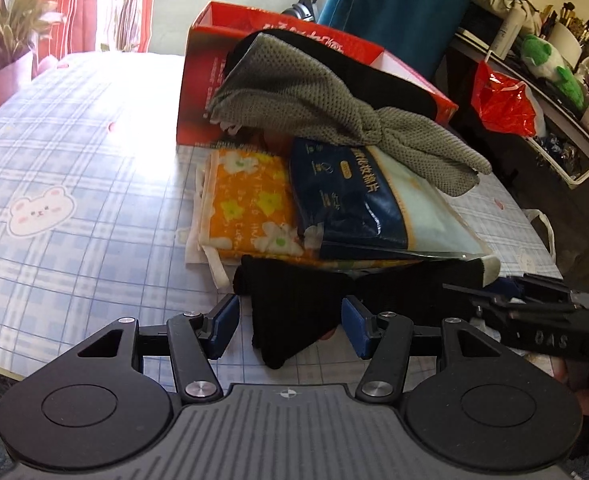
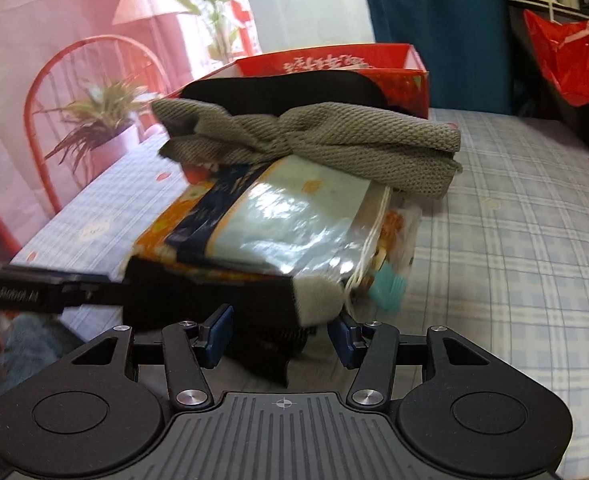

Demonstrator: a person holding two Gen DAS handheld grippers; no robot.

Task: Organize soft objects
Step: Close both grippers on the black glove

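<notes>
A black sock [image 1: 294,300] with a pale grey toe [image 2: 318,296] lies along the near side of a pile on the plaid table [image 1: 74,160]. My left gripper [image 1: 290,320] is open around one end of it, a gap showing beside its left pad. My right gripper [image 2: 280,336] is open around the toe end, cloth between the pads but clear of the right one. Behind lie an orange flowered cloth [image 1: 246,200], a blue plastic pack [image 1: 358,204] and a grey knitted cloth [image 1: 314,108] draped from a red box [image 1: 198,92]. Each gripper shows in the other's view [image 1: 466,296] [image 2: 110,282].
The table's near edge runs just under both grippers. A cluttered shelf with a red plastic bag [image 1: 502,104] and a green plush toy [image 1: 550,64] stands to the right. A teal curtain [image 1: 394,0] hangs behind; a potted plant [image 1: 6,36] and a red chair [image 2: 74,100] stand left.
</notes>
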